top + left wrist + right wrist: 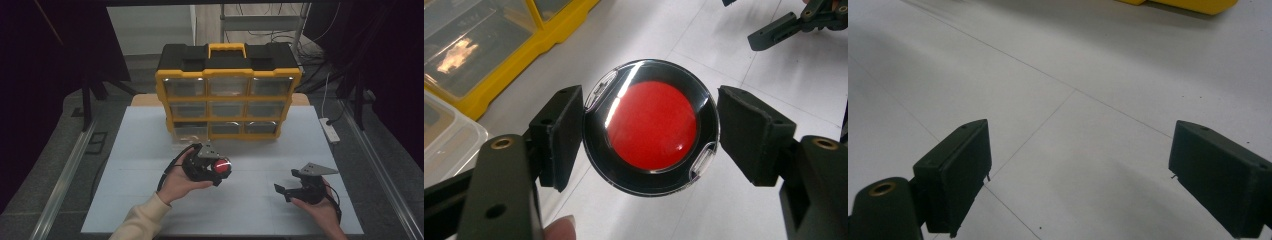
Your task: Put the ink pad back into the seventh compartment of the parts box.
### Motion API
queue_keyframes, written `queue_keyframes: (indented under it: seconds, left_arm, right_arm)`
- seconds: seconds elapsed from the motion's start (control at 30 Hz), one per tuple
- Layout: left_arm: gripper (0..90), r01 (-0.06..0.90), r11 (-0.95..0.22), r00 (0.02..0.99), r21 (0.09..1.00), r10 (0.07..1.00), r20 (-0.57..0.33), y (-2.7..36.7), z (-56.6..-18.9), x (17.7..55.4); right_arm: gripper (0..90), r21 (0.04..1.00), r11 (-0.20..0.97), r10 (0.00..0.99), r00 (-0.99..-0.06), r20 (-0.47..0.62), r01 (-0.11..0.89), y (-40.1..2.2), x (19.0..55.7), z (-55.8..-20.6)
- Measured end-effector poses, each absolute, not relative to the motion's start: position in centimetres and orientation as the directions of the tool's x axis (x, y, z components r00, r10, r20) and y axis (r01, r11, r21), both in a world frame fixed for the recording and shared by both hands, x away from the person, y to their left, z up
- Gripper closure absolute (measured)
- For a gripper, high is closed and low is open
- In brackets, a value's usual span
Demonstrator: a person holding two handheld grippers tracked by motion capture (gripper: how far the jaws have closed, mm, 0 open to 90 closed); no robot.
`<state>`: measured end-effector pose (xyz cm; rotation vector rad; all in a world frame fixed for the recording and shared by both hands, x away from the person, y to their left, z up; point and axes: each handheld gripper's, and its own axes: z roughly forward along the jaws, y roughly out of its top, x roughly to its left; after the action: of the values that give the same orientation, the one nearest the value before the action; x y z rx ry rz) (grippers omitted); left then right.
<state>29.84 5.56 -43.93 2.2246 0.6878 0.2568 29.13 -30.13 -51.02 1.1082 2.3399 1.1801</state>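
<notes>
A round clear case with a red disc inside (651,125) sits between the pads (561,135) of my left gripper (650,136), which is shut on its black rim. In the high view this gripper (220,169) hovers over the white table in front of the organizer, and the red disc (221,166) faces up. My right gripper (286,181) is low at the front right, open. Its jaws stand wide apart with only bare table between them in the right gripper view (1078,170). It also appears far off in the left gripper view (794,25).
A yellow and black drawer organizer (229,90) stands at the back of the white table (150,150). Its bottom-left clear drawer (190,131) is pulled out a little, close to the left gripper (449,140). A white power strip (330,130) lies at the table's right edge.
</notes>
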Motion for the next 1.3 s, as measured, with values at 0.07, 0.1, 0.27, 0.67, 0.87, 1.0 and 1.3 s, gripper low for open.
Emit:
queue_keyframes:
  seconds: [0.07, 0.1, 0.27, 0.67, 0.87, 1.0, 1.3]
  left_arm:
    - [30.2, 0.396, -0.548, 0.830, 0.737, 0.557, -0.032, 5.8, -43.8, 29.9]
    - [30.2, 0.398, -0.544, 0.828, 0.739, 0.560, -0.034, 5.9, -43.8, 30.0]
    - [30.2, 0.403, -0.530, 0.819, 0.746, 0.572, -0.036, 6.3, -43.6, 30.1]
    - [30.2, 0.419, -0.475, 0.782, 0.774, 0.622, -0.041, 7.9, -42.9, 30.7]
    - [30.2, 0.425, -0.456, 0.768, 0.782, 0.638, -0.046, 8.5, -42.7, 31.0]
    - [30.2, 0.430, -0.449, 0.762, 0.783, 0.646, -0.048, 8.8, -42.7, 31.2]
    - [30.2, 0.439, -0.412, 0.739, 0.799, 0.671, -0.060, 9.6, -42.2, 31.8]
  right_arm:
    - [10.3, 0.782, 0.366, 0.747, -0.660, 0.077, 0.505, -30.1, 29.1, -51.0]
    - [10.3, 0.782, 0.365, 0.747, -0.660, 0.078, 0.506, -30.1, 29.1, -51.0]
    - [10.3, 0.782, 0.364, 0.747, -0.660, 0.080, 0.506, -30.1, 29.1, -51.0]
    - [10.2, 0.781, 0.367, 0.747, -0.661, 0.076, 0.505, -30.1, 29.2, -51.1]
    - [10.3, 0.780, 0.370, 0.748, -0.660, 0.073, 0.505, -30.1, 29.2, -51.1]
    - [10.3, 0.780, 0.370, 0.748, -0.660, 0.072, 0.504, -30.1, 29.2, -51.0]
    - [10.3, 0.783, 0.366, 0.748, -0.659, 0.075, 0.504, -30.1, 29.2, -51.1]
